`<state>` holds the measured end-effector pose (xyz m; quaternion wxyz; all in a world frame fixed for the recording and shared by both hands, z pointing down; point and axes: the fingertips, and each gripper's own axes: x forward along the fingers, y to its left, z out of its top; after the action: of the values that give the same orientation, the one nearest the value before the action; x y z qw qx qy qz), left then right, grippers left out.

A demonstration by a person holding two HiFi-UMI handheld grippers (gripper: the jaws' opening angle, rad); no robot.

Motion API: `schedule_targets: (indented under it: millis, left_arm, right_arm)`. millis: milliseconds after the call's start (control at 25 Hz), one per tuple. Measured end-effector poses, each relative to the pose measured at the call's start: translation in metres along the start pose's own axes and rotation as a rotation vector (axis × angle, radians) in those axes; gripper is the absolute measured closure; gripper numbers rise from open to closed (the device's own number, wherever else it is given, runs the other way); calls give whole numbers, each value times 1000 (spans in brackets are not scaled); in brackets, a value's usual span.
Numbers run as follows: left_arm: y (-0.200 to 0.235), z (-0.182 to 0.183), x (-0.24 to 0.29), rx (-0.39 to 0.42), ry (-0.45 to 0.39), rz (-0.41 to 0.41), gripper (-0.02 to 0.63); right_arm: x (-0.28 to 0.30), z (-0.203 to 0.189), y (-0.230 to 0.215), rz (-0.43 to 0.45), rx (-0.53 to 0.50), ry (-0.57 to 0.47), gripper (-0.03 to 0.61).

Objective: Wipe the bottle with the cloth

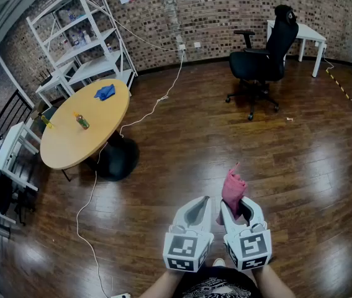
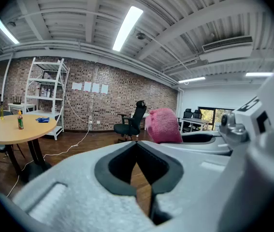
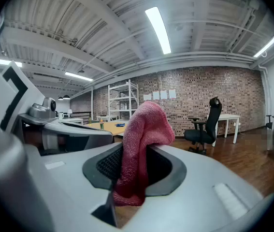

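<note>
2 jaws of your left gripper meet, empty. Your right gripper clamps the pink cloth. Green bottle stands on the round table, well apart.

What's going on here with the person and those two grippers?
A person holds two grippers. The right gripper is shut on a pink cloth; the left gripper is shut and empty. The bottle stands on the round table, off to the left and well away, so no wiping has begun.
</note>
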<state>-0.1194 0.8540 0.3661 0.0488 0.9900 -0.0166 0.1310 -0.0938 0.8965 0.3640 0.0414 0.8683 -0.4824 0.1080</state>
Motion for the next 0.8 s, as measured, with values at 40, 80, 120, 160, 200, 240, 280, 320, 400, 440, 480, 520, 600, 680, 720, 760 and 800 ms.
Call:
schedule_targets:
  millis: [40,80,120,160,200,240,280,320,400,440,480,520,600,680,720,760,800]
  left_arm:
    - [2,0,4,1,0,0,611]
    - [4,-1,9,2,1,-1,611]
    - [6,-1,13,2,1,-3,611]
    - [8,-1,18,2,2,-4,611]
    - [12,-1,24,2,2,-5,611]
    - [17,0,31,1,2,-6,611]
    - [22,1,37,-1,-1,-8,611]
    - [29,2,45,-2,-4,-9,611]
    - [43,7,63,-6,-9,-11,611]
    - [52,11,73,-9,-10,-14,611]
    - [62,14,84,-12,-9,-18,611]
    - [74,18,94,-17,-6,-24,611]
    - [101,26,114,-29,2,-40,611]
    - [127,35,134,-44,7,-57,611]
    - [138,39,144,-48,8,-66,611]
    - [149,44,153,-50,9,-73,611]
    - [159,48,162,-52,8,-80,611]
  right_arm:
    - [4,-4,-2,5,0,3,469]
    - [8,-8,-4,8,0,6,469]
    - [12,-10,-6,10,-1,9,469]
    - [17,-12,-8,10,-2,11,468]
    - [24,-12,-10,10,-4,14,466]
    - [31,-12,-13,9,-6,17,466]
    - [39,-12,-15,8,-7,19,466]
    - [48,-12,-18,8,-9,21,466]
    - [69,-9,-25,6,-16,25,466]
    - [81,-6,-28,5,-20,28,466]
    - [95,-3,-31,2,-22,35,466]
    - [111,0,-33,-3,-24,42,466]
    - [146,9,-35,-13,-22,60,466]
    - [181,20,-36,-22,-23,70,466]
    - [197,26,-38,-26,-26,72,466]
    - [213,32,-40,-30,-29,73,466]
    - [227,37,-41,-33,-32,74,466]
